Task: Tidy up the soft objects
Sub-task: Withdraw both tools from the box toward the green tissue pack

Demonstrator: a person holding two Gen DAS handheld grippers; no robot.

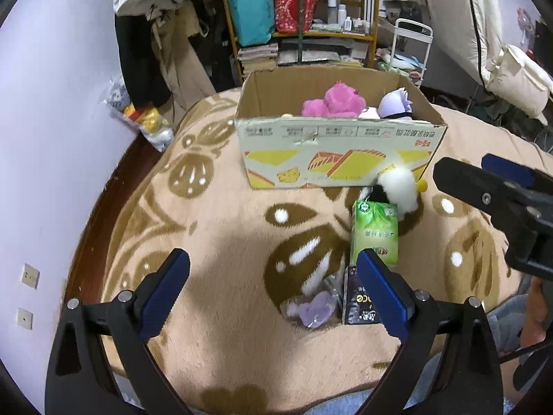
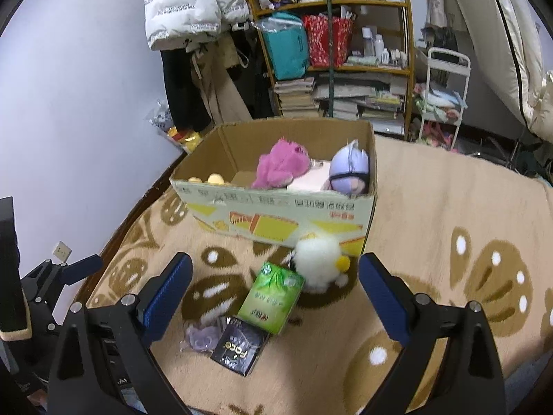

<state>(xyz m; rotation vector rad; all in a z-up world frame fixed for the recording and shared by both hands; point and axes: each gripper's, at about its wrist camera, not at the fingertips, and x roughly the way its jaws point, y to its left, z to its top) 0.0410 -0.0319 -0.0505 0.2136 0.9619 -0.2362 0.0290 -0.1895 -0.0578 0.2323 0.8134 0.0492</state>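
An open cardboard box (image 1: 338,159) (image 2: 276,214) stands on the patterned blanket. It holds a pink plush (image 1: 333,102) (image 2: 281,162), a lilac-haired doll head (image 1: 395,103) (image 2: 349,169) and a yellow toy (image 2: 216,178). In front of the box lie a white fluffy plush (image 1: 397,185) (image 2: 319,259), a green tissue pack (image 1: 375,231) (image 2: 273,297), a black packet (image 1: 359,302) (image 2: 240,346) and a small purple soft item in clear wrap (image 1: 314,307) (image 2: 200,337). My left gripper (image 1: 273,287) is open and empty above the blanket. My right gripper (image 2: 276,290) is open and empty, over the tissue pack.
The beige and brown blanket (image 1: 224,235) covers a bed with a dark wooden edge (image 1: 103,207) at the left, next to a wall. A cluttered shelf (image 2: 331,52), hanging coats (image 2: 193,7) and a white cart (image 2: 446,93) stand behind.
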